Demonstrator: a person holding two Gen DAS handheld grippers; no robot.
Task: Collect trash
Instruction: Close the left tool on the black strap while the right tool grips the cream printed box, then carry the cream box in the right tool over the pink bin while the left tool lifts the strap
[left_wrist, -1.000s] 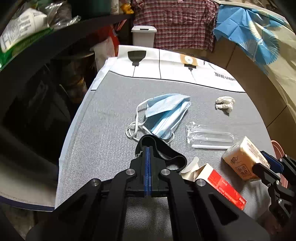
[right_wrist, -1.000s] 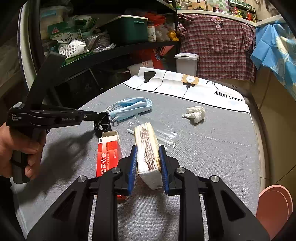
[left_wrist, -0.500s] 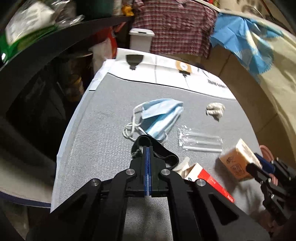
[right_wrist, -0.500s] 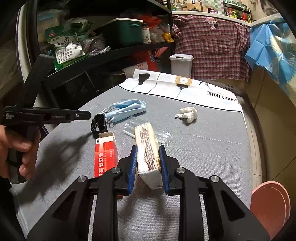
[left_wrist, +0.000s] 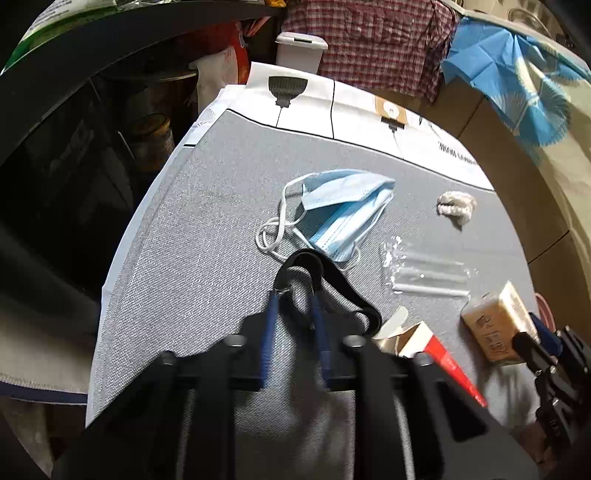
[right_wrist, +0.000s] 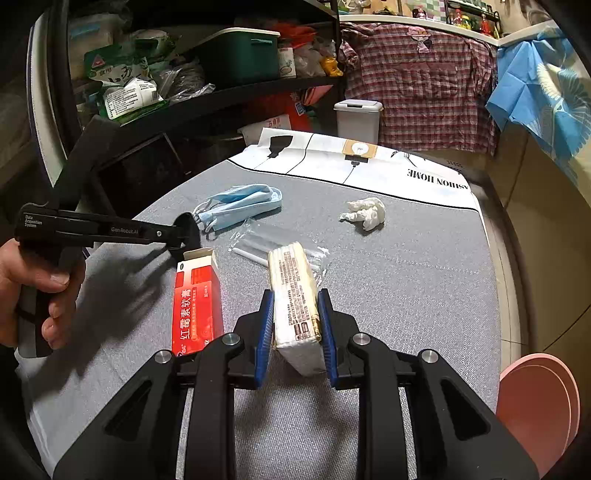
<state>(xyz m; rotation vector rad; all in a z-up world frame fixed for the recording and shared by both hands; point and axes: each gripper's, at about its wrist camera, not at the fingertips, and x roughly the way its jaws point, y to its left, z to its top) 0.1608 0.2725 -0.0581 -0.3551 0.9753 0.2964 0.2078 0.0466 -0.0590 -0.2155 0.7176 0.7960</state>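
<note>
The grey worktop (right_wrist: 424, 280) is filling the frame centre. The right gripper (right_wrist: 295, 314), bottom centre, is clamping its jaws on the tissue pack (right_wrist: 293, 291). The left gripper (left_wrist: 293, 306) has just been opening its jaws, now parted around the black strap (left_wrist: 332, 280).

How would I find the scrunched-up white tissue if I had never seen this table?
Start at the grey table and look to its far end, where a white cloth with black letters lies. Just before that cloth, to the right of the blue face mask, sits the crumpled tissue alone. It is the only lumpy, all-white wad; its neighbours are flat, boxy or see-through.
</note>
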